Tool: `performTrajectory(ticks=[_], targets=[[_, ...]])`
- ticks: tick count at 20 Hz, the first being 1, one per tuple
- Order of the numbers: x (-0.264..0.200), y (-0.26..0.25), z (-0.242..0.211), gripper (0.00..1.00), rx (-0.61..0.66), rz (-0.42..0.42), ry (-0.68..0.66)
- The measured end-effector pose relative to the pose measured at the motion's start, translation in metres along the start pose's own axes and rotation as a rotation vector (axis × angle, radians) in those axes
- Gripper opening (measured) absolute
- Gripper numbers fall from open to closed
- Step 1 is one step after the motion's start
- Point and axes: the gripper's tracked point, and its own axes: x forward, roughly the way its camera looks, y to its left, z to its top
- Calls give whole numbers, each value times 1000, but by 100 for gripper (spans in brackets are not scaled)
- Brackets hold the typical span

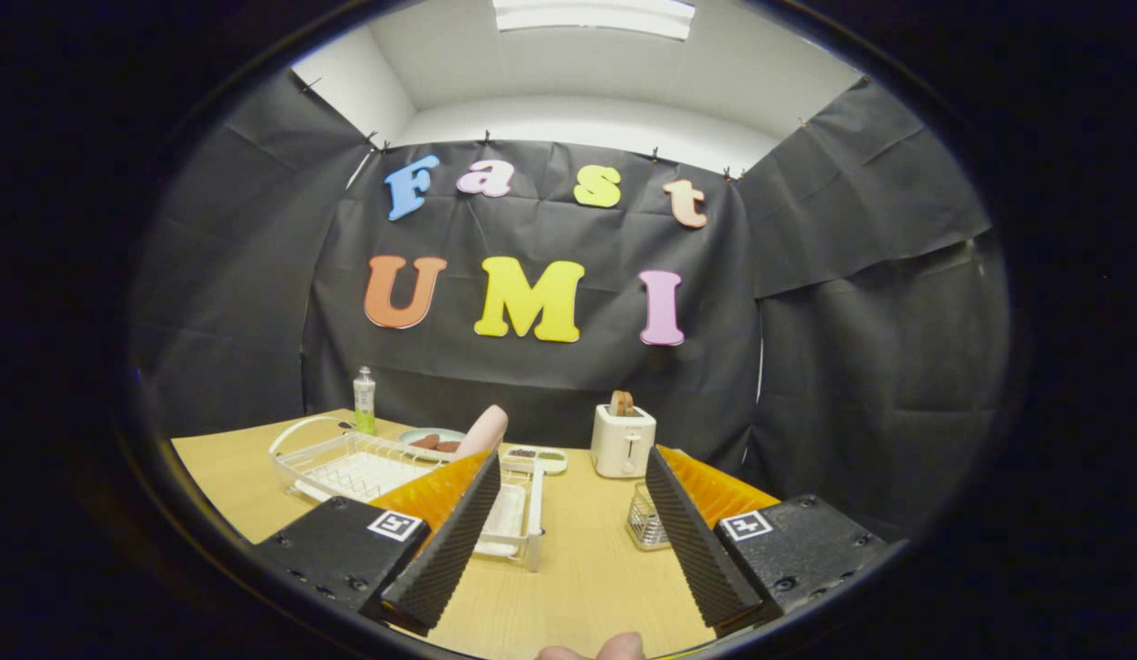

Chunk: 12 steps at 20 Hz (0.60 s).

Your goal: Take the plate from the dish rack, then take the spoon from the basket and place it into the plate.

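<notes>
A pink plate (483,431) stands upright in the white dish rack (348,467), just beyond the tip of my left finger. A small wire basket (644,525) sits on the wooden table (578,559) against the inner side of my right finger, which hides part of it. I cannot make out the spoon inside it. My gripper (572,456) is held above the table with its fingers wide apart and nothing between them.
A white toaster (622,442) with a slice of bread stands beyond the fingers. A green bottle (364,401), a plate of food (431,439) and a small divided dish (536,457) lie behind the rack. A person's fingertip (594,650) shows below the fingers.
</notes>
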Motion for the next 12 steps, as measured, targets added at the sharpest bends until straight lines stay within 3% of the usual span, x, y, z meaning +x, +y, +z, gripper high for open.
performTrajectory(ticks=[7,12], targets=[[55,39,36,100,31,115,74],[103,60,52,100,29,147,168]])
